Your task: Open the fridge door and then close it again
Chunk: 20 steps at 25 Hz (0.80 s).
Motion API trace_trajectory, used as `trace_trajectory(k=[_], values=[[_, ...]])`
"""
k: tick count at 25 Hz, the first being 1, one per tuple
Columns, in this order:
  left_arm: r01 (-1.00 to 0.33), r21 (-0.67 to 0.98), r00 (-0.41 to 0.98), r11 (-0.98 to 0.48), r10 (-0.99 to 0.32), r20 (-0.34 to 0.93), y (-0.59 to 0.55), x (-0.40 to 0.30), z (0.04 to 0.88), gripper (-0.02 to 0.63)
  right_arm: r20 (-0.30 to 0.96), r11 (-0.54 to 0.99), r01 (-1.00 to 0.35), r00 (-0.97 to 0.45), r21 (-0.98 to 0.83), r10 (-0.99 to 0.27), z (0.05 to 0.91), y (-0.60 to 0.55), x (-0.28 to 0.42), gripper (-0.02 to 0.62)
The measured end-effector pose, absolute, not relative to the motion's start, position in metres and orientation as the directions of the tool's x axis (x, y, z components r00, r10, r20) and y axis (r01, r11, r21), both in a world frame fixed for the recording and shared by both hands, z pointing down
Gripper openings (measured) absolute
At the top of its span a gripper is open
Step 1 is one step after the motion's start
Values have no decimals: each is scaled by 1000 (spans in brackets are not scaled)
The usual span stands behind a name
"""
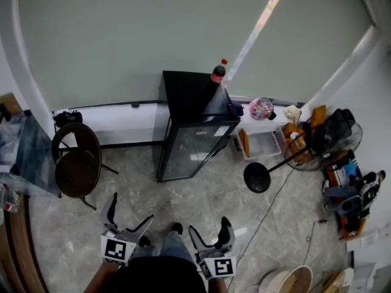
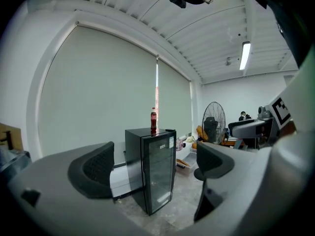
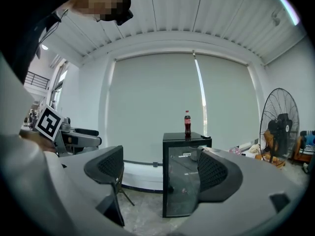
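A small black fridge [image 1: 194, 127] with a glass door stands against the far wall, its door closed. It also shows in the left gripper view as the fridge [image 2: 157, 171] and in the right gripper view as the fridge [image 3: 184, 181]. A cola bottle [image 1: 218, 73] stands on its top. My left gripper [image 1: 129, 215] and right gripper [image 1: 209, 231] hang low in front of me, well short of the fridge. Both are open with nothing between the fingers, as the left gripper [image 2: 155, 166] and right gripper [image 3: 162, 171] show in their own views.
A round dark chair [image 1: 76, 163] sits left of the fridge. A standing fan [image 1: 324, 140] with its round base [image 1: 257, 177] is to the right, among boxes and clutter. A cable runs over the marbled floor. A white bucket [image 1: 287, 281] sits at the lower right.
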<state>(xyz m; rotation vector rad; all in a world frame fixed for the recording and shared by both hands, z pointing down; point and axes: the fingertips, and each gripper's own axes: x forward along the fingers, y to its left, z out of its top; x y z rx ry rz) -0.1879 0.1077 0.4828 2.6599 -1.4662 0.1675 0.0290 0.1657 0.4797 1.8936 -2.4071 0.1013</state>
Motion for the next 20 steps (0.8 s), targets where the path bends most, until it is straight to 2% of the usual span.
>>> trace_trajectory(k=[8, 20], values=[[-854, 26, 516, -519, -841, 162, 76, -184, 493, 508, 86, 246, -969, -246, -12, -965, 482, 124, 39, 456], [-873, 22, 481, -487, -853, 201, -20, -127, 506, 508, 79, 297, -954, -299, -35, -951, 484, 13, 91, 456]])
